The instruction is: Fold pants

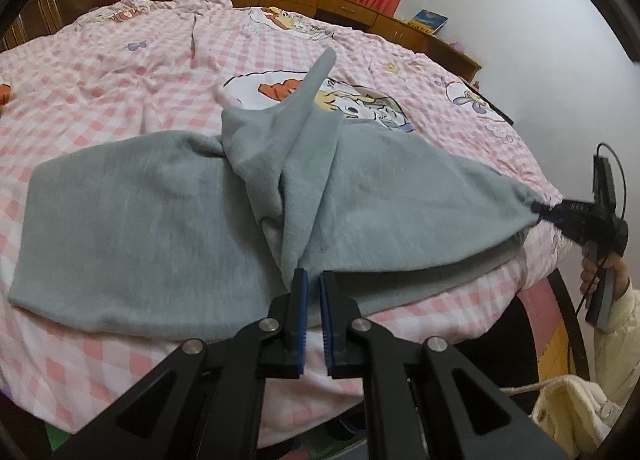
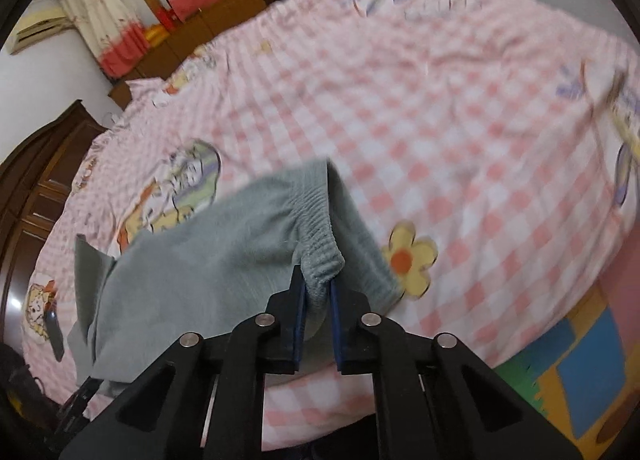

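The grey pants (image 1: 160, 212) lay spread on the pink checked bed (image 1: 120, 72), one leg bunched upward. The left gripper (image 1: 313, 280) was closed on the near hem. The right gripper (image 2: 318, 282) clamped the ribbed waistband (image 2: 320, 236).

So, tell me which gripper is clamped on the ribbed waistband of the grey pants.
The right gripper: its pads pinch the ribbed waistband of the grey pants. The left gripper grips a plain, unribbed edge instead.
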